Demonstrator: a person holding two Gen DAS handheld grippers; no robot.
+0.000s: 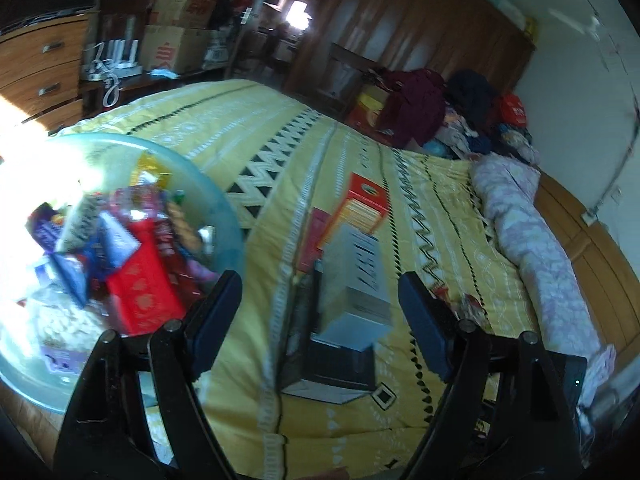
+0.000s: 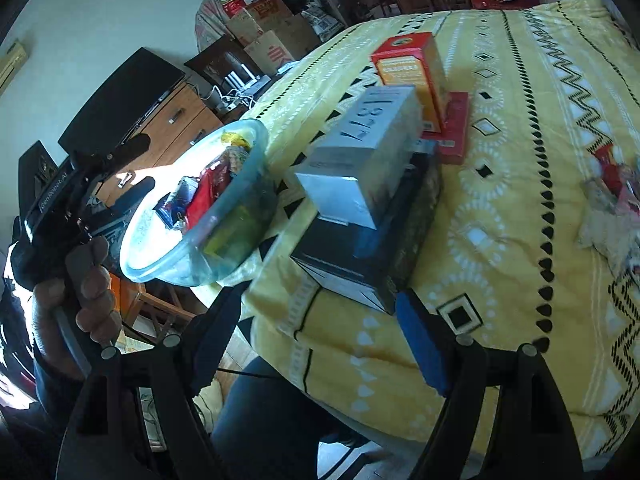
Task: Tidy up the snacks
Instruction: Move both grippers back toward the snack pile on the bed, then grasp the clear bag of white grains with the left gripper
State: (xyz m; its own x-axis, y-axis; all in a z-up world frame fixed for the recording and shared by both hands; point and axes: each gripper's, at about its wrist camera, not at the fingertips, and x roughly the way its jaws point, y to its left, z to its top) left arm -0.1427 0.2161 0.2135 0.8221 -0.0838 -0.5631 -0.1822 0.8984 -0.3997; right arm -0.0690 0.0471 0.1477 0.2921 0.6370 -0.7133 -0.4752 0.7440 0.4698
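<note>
A clear glass bowl (image 1: 224, 208) full of wrapped snacks, with a red packet (image 1: 140, 292) on top, sits at the bed's left edge; it also shows in the right wrist view (image 2: 256, 148). A grey box (image 1: 356, 280) lies on a black box (image 1: 336, 364), with an orange box (image 1: 360, 208) and a flat red box (image 1: 312, 240) behind. My left gripper (image 1: 320, 320) is open and empty, low before the stack. My right gripper (image 2: 320, 332) is open and empty near the black box (image 2: 360, 256). Loose snack packets (image 2: 612, 188) lie at the right.
The yellow patterned bedspread (image 1: 280, 152) covers the bed. A rolled pink quilt (image 1: 532, 240) lies along its right side. Wooden drawers (image 1: 36, 68) and cardboard boxes (image 1: 176, 40) stand beyond. A hand holds the left gripper's handle (image 2: 80, 280) beside the bowl.
</note>
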